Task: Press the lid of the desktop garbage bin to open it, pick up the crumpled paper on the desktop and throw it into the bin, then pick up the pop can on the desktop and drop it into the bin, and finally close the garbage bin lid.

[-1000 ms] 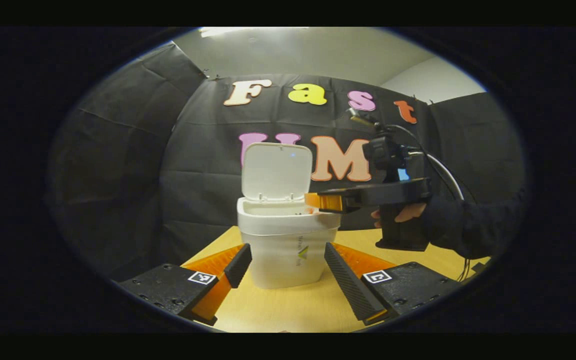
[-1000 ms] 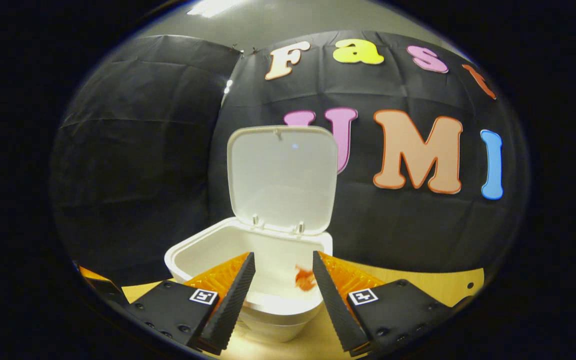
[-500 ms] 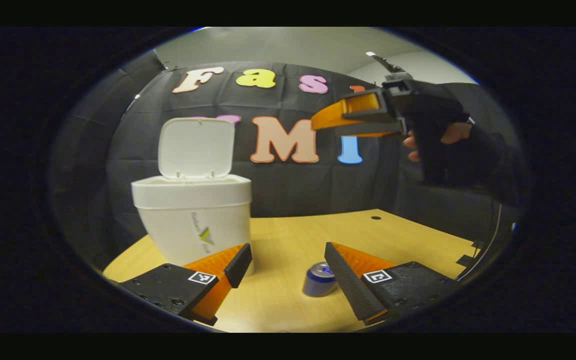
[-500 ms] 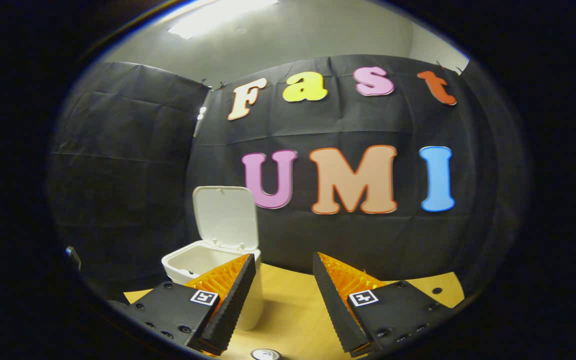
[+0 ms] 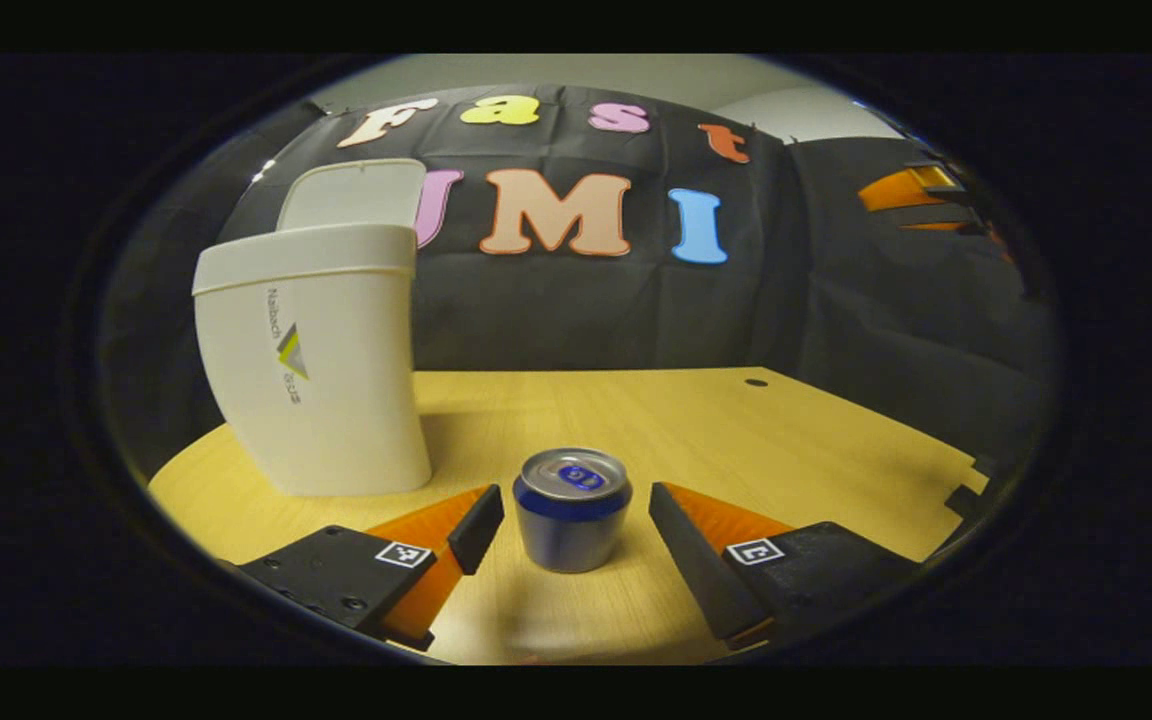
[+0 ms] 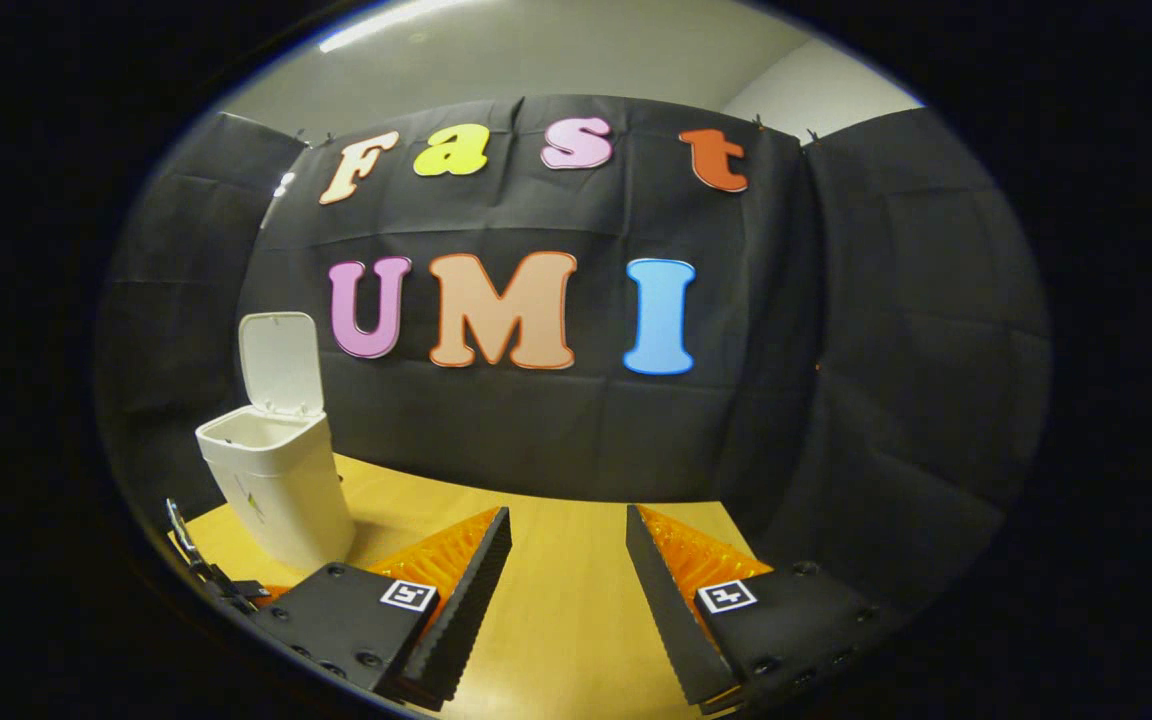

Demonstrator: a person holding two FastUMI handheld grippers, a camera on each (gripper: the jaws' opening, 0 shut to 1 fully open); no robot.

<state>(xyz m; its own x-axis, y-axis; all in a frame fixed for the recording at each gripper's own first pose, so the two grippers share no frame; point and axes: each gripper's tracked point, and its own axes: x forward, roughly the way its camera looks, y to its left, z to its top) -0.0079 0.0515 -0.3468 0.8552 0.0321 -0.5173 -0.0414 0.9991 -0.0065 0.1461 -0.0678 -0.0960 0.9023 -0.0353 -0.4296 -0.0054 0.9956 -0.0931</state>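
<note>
A silver and blue pop can [image 5: 571,507] stands upright on the wooden desktop [image 5: 696,420]. My left gripper [image 5: 568,530] is open low over the desk, one finger on each side of the can, neither touching it. The white garbage bin [image 5: 314,360] stands to the left of the can with its lid [image 5: 351,194] raised. In the right gripper view the bin [image 6: 276,480] sits far left with the lid [image 6: 278,362] up, and my right gripper [image 6: 566,570] hangs open above the desk with nothing between its fingers. The right gripper [image 5: 921,195] also shows at the upper right of the left gripper view.
A small round hole [image 5: 756,382] marks the desk near its back edge. The desk's right edge has notches [image 5: 966,485]. Bare desk lies right of the can. Part of the left gripper's body [image 6: 211,575] peeks in at the lower left of the right gripper view.
My left gripper swung right from the bin and came down around the can. My right gripper, after the paper fell into the bin, pulled back up and to the right.
</note>
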